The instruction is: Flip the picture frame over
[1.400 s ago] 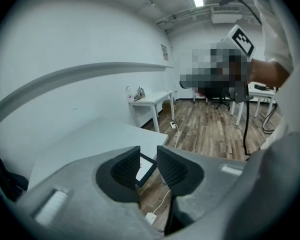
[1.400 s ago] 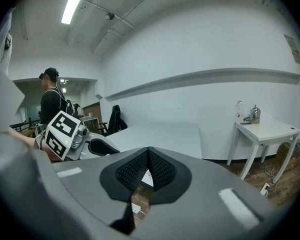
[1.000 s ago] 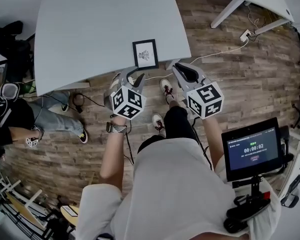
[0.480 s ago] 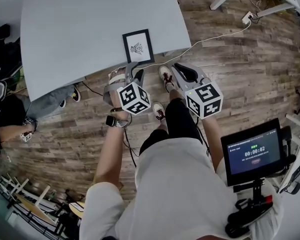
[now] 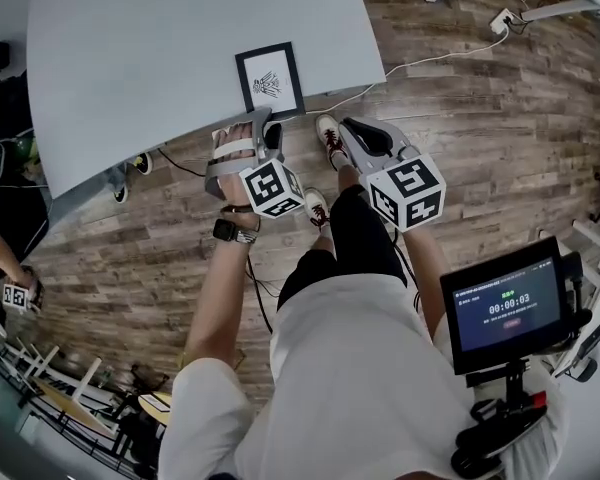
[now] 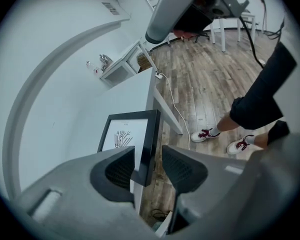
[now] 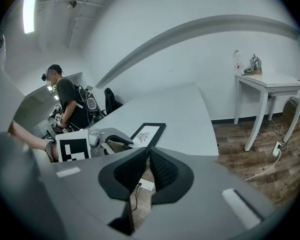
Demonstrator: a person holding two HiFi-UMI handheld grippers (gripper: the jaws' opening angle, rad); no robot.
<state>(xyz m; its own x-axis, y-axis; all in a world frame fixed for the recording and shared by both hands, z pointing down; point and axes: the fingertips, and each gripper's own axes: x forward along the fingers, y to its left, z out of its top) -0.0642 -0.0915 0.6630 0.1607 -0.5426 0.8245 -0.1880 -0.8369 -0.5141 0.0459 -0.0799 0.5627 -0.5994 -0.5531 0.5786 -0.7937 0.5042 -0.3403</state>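
A black picture frame [image 5: 268, 80] with a white print lies face up on the grey table [image 5: 160, 58], close to its front edge. My left gripper [image 5: 263, 128] is at the frame's near edge. In the left gripper view its jaws [image 6: 149, 159] are opening and straddle the frame's [image 6: 127, 136] near right corner, with the pads not pressing on it. My right gripper [image 5: 345, 126] hangs over the floor just right of the frame, off the table. Its pads [image 7: 155, 166] meet with nothing between them, and the frame [image 7: 149, 132] lies ahead of them.
A cable runs across the wood floor to a power strip [image 5: 502, 20]. A screen on a stand [image 5: 505, 303] is at my right. My shoes [image 5: 327, 133] show below the table edge. A person [image 7: 70, 104] stands beyond the table, and a white side table [image 7: 270, 84] is at the right.
Both grippers have come down towards the table's front edge. The left one has rolled, and its tips have reached the frame's near edge.
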